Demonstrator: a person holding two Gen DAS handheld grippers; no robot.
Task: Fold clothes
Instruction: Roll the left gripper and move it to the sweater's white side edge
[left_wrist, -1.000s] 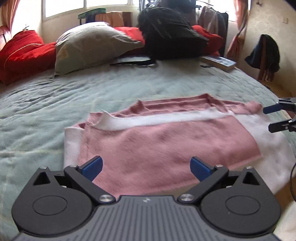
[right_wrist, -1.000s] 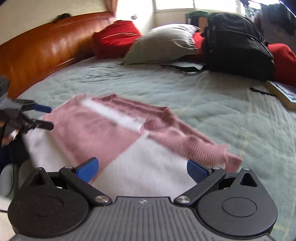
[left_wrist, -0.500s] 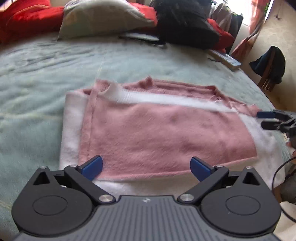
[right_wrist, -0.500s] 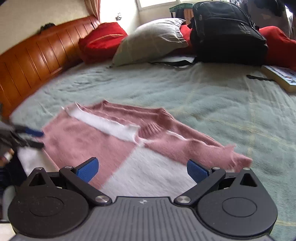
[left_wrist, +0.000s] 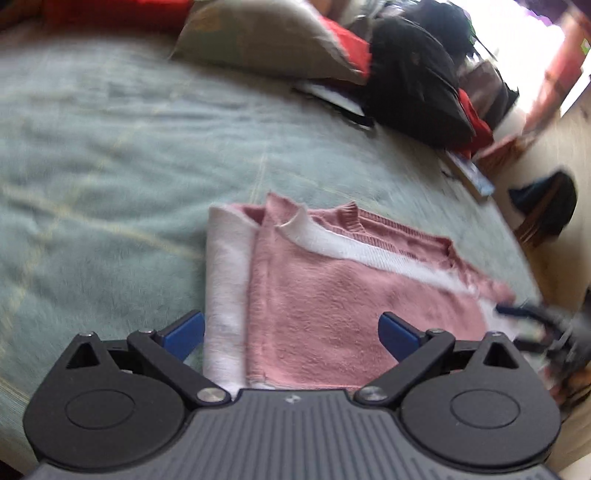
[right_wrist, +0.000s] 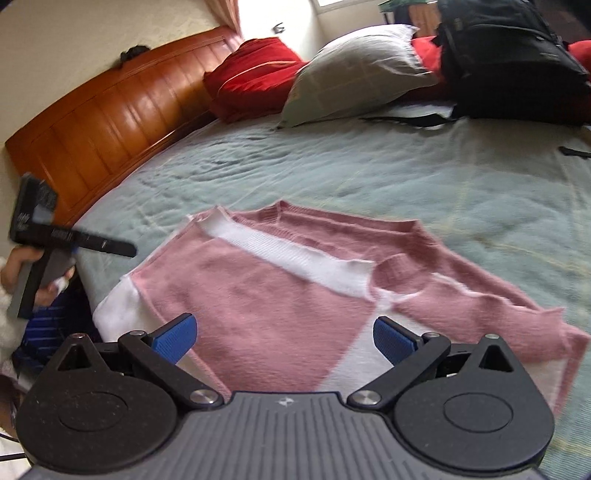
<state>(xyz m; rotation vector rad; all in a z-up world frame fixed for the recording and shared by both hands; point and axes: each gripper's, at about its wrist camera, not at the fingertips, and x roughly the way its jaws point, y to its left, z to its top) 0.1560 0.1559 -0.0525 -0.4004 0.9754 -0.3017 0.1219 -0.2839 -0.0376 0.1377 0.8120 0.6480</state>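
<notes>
Hovering spread-fingered, left gripper (left_wrist: 291, 328) and right gripper (right_wrist: 284, 334) flank sweater (right_wrist: 258, 306); bedspread (right_wrist: 406, 177) open beyond.

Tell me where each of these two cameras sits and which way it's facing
Left wrist: on the left hand-held gripper, open, facing across the pink and white sweater toward the black backpack; the right hand-held gripper shows at right.
Right wrist: on the right hand-held gripper, open, facing the sweater and wooden headboard; a hand shows at left.
Shared: sweater, backpack, grey pillow.

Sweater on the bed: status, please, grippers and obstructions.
Left gripper and right gripper open, empty. Pink-and-white sweater partly folded on bedspread. Backpack, pillow well clear.
</notes>
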